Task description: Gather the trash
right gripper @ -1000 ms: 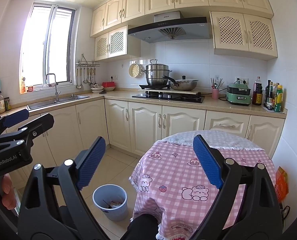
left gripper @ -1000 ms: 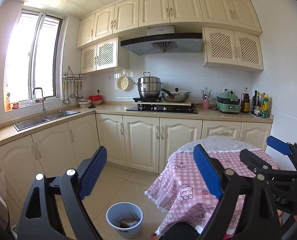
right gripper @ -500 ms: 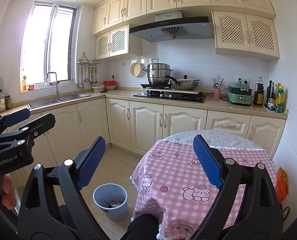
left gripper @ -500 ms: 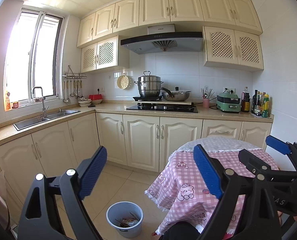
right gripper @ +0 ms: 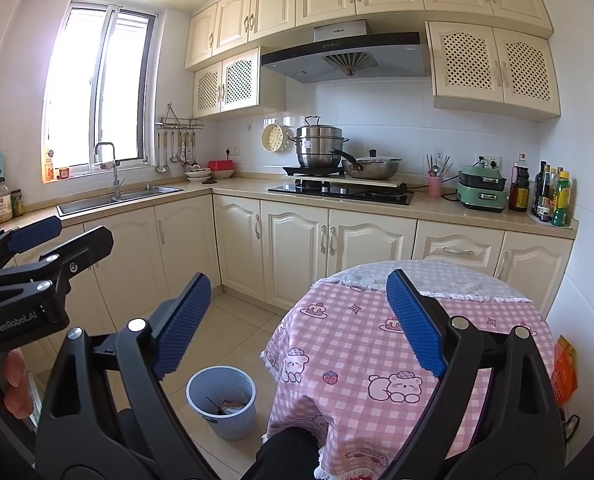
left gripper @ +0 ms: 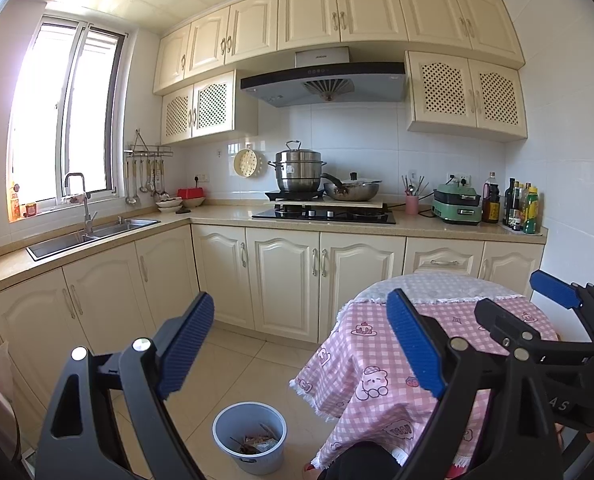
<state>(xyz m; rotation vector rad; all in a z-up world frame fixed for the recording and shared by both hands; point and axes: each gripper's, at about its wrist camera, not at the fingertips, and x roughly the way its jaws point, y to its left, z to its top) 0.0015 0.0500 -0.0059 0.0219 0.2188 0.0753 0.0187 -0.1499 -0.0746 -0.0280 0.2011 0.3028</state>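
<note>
A grey-blue trash bin (left gripper: 250, 436) (right gripper: 222, 406) stands on the tiled floor left of the round table (left gripper: 417, 360) (right gripper: 361, 344), with scraps of trash inside. My left gripper (left gripper: 301, 344) is held high over the floor, open, nothing between its blue pads. My right gripper (right gripper: 299, 322) is open too and empty, raised above the table's near edge. Each gripper shows at the side of the other's view. The pink checked tablecloth bears no loose items that I can see.
Cream base cabinets (right gripper: 297, 248) and a counter run along the back and left walls, with a sink (left gripper: 93, 236), a stove with pots (left gripper: 321, 196) and bottles (right gripper: 553, 196). An orange packet (right gripper: 565, 364) hangs right of the table. A dark knee shows at the bottom.
Both views have drifted very slightly; the grippers stay open and empty, and the bin and table have not moved.
</note>
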